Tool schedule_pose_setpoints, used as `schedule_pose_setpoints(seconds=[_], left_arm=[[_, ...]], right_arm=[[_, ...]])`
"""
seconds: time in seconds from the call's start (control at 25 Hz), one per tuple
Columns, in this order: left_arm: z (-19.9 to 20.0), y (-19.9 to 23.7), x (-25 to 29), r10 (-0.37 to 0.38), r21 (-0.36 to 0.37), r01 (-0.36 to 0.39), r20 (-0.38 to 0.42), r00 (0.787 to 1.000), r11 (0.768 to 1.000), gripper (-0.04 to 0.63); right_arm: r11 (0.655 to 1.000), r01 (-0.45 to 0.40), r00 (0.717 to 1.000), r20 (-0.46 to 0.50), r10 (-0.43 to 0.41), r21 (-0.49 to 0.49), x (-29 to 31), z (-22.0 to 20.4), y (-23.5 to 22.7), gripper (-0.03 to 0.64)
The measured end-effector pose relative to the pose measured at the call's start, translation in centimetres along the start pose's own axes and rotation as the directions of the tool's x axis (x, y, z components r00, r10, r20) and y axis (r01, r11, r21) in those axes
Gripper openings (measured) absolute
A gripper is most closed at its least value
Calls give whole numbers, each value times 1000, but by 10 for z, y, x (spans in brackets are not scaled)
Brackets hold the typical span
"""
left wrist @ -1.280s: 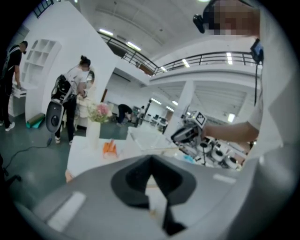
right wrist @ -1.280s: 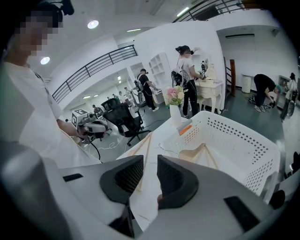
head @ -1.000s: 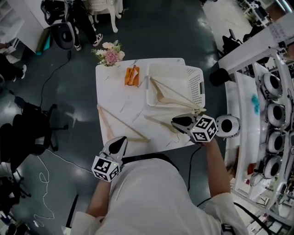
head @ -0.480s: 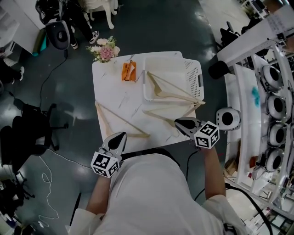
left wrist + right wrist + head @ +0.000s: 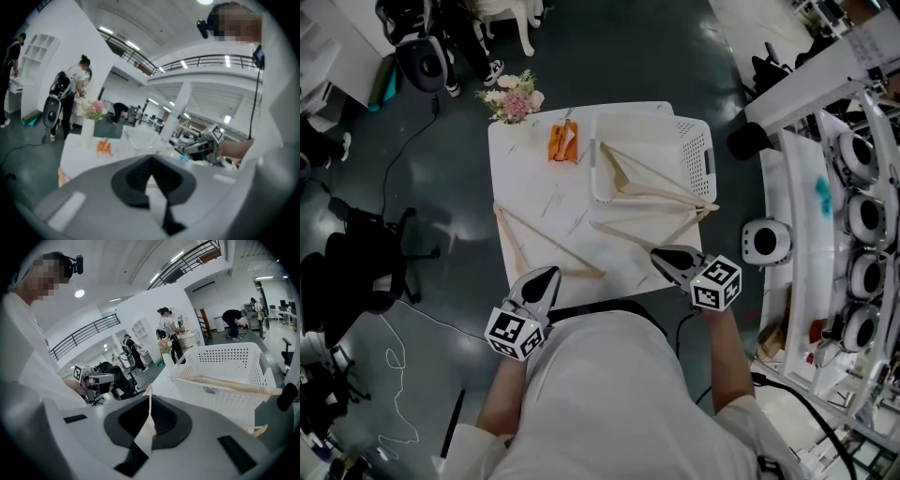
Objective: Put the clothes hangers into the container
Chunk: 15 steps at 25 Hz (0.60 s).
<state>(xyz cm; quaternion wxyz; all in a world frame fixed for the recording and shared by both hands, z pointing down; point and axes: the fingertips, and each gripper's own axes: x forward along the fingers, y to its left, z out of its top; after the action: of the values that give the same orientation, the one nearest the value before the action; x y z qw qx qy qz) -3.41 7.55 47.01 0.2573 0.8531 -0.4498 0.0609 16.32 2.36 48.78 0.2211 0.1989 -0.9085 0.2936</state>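
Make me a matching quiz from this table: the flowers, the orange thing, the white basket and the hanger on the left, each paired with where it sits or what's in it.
Things:
1. flower vase
2. orange thing
3. white basket
4. left hanger

Places or states:
A. has a hanger resting in it
B. lies along the left edge of the table
C. stands at the table's far left corner
D. sits between the flowers and the basket

Pairs: 1-C, 2-D, 3-A, 4-B
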Motion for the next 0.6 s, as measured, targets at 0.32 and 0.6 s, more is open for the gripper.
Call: schedule_pose_setpoints(seconds=[0.32, 0.6], left_arm=[[-9, -1, -6, 37, -4, -37, -12, 999, 999, 2], [-22, 0, -21, 116, -28, -116, -7, 993, 993, 2]], right_arm=[[999, -27, 1000, 0, 27, -17, 3, 0, 4, 12], [993, -98, 994, -45, 95, -71, 26, -4, 14, 12]])
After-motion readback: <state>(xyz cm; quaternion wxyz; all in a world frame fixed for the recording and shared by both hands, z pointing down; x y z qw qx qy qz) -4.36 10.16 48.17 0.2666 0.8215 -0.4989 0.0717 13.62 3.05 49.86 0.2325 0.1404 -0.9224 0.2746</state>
